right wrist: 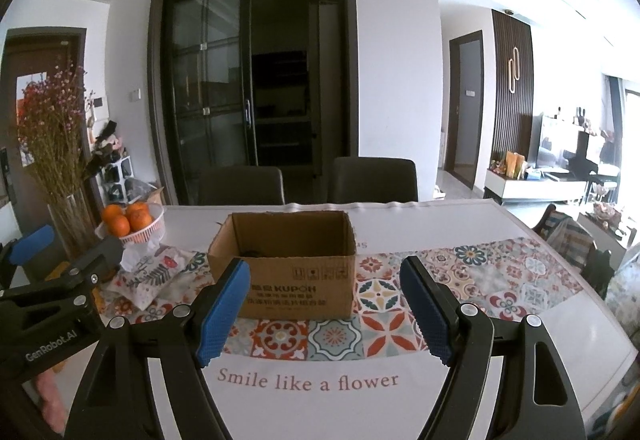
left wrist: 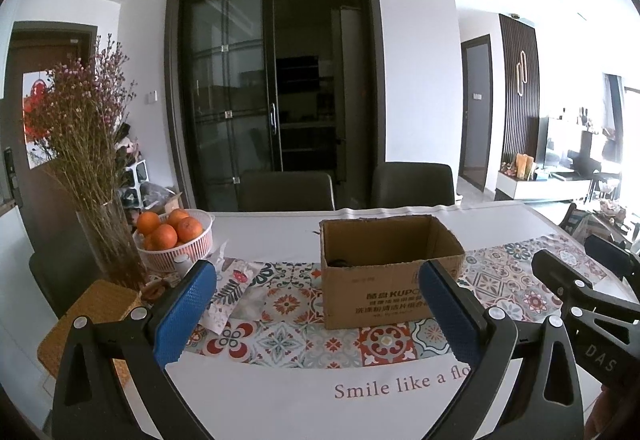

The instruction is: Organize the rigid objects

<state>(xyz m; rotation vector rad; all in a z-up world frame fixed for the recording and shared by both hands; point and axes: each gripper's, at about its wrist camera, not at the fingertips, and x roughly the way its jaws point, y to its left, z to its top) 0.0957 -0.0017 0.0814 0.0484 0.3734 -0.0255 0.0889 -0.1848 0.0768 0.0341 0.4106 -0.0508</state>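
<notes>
Box [left wrist: 390,272] on patterned runner [left wrist: 288,304], open top up, printed long side toward both tools. Long axis across the view, left to right. Something small and dark on box floor at near-left corner; too dim to name.

Left gripper [left wrist: 318,314]: jaws spread wide, nothing held. Blue pads [left wrist: 184,310] hanging above white cloth short of the runner. Box ahead and slightly right of this tool's centre line; right pad overlapping box's near-right corner in the view, no contact evident.

Right gripper [right wrist: 324,308]: jaws equally wide, nothing held. Box ahead and slightly left of centre; left pad overlapping box's near-left lower face in the view, likewise apart as far as can be judged.

Both tools about level with each other, box between their lines of aim. Neither clearly nearer.

Left of box: crumpled printed cloth [right wrist: 148,274], white basket [left wrist: 180,250] of oranges [left wrist: 164,234], glass vase [left wrist: 116,244] with dried flowers, woven mat [left wrist: 90,324] at table edge. Two chairs [left wrist: 286,190] behind box.

No loose rigid item visible outside the box on the near side. Judgement: task either just opening or closing; the move ahead likely hinges on box contents or items left of box, where left tool has the shorter reach.
</notes>
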